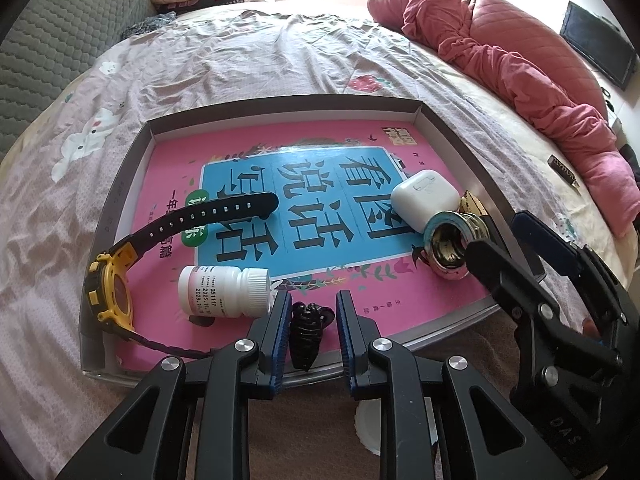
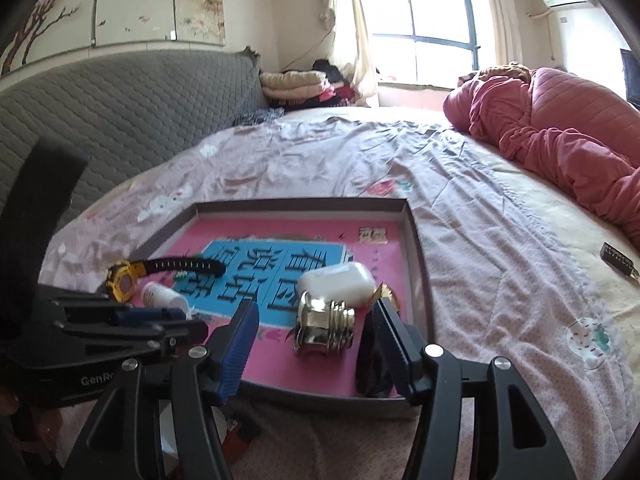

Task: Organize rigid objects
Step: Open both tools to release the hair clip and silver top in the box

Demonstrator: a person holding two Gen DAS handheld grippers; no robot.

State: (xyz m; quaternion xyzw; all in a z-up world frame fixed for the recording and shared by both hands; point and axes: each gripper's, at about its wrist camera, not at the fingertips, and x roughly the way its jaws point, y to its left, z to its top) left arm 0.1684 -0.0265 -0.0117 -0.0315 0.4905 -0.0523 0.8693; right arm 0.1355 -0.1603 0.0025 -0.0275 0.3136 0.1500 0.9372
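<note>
On the bed, the tray point(image 1: 132, 168) already holds watch point(image 1: 110, 292), pill bottle point(image 1: 224, 290), earbud case point(image 1: 424, 198) and metal fitting point(image 2: 324, 330); both tools gape, left tool point(image 1: 310, 320) astride a black clip point(image 1: 306, 330), right tool point(image 2: 316, 340) apparently empty.

A shallow grey tray point(image 1: 132, 152) lies on the bed, lined with a pink-and-blue book cover. On it: a yellow-and-black watch point(image 1: 116, 280) on its side at the left edge, a white pill bottle point(image 1: 224, 290) lying flat beside it, a black ribbed clip point(image 1: 306, 332) at the near rim — and, to the right, a white earbud case point(image 1: 424, 200) touching a shiny metal fitting point(image 1: 446, 250) on its side.
</note>
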